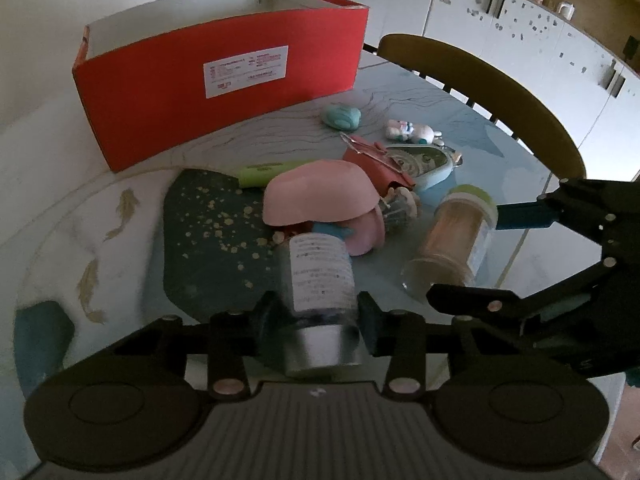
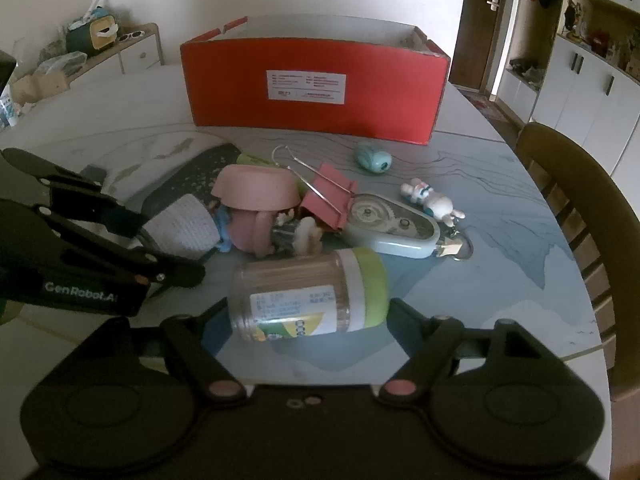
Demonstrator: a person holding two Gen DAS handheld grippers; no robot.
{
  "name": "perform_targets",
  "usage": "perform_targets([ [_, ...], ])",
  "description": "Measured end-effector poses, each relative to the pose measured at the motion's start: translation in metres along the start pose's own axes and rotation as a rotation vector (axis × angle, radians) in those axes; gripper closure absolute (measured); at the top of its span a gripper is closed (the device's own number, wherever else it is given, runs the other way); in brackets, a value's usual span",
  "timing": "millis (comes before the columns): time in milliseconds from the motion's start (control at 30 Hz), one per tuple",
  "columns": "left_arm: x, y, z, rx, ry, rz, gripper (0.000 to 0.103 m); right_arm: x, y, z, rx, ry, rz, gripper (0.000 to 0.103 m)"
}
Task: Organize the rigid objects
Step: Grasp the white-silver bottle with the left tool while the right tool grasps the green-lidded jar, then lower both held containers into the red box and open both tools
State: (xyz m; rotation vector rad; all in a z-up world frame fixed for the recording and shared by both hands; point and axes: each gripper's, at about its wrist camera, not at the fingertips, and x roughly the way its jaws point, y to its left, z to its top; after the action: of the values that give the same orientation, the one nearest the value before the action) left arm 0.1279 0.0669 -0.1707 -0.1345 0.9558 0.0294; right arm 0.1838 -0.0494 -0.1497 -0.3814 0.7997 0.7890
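My left gripper (image 1: 318, 318) is shut on a clear bottle with a white label and silver cap (image 1: 320, 280), low over the table; that bottle also shows in the right wrist view (image 2: 184, 222). My right gripper (image 2: 308, 312) has its jaws on both sides of a lying toothpick jar with a green lid (image 2: 308, 294), touching it; the jar also shows in the left wrist view (image 1: 452, 240). An open red box (image 2: 316, 84) stands behind the pile. A pink bowl (image 2: 256, 190), a red binder clip (image 2: 326, 200), a correction tape (image 2: 392, 226), a blue sharpener (image 2: 372, 158) and a rabbit figure (image 2: 432, 200) lie between.
A wooden chair (image 2: 580, 216) stands at the table's right edge. A dark speckled mat (image 1: 212, 240) lies under the pile's left side. A green marker (image 1: 264, 172) lies behind the bowl. White cabinets (image 1: 520, 40) line the far wall.
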Motion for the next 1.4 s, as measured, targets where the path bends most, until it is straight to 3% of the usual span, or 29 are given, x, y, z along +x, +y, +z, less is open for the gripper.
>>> perform_targets([
  [400,-0.012,-0.005,0.001,0.0,-0.005,-0.008,0.061,-0.012,0.001,0.004,0.047,0.01,-0.02,0.023],
  [833,-0.044,0.005,0.016,-0.072,-0.017,-0.008,0.061,-0.047,0.013,0.021,0.04,-0.03,-0.008,0.024],
  [1400,-0.099,0.024,0.075,-0.07,-0.072,0.051,0.061,-0.098,0.008,0.1,-0.023,-0.144,-0.044,0.024],
])
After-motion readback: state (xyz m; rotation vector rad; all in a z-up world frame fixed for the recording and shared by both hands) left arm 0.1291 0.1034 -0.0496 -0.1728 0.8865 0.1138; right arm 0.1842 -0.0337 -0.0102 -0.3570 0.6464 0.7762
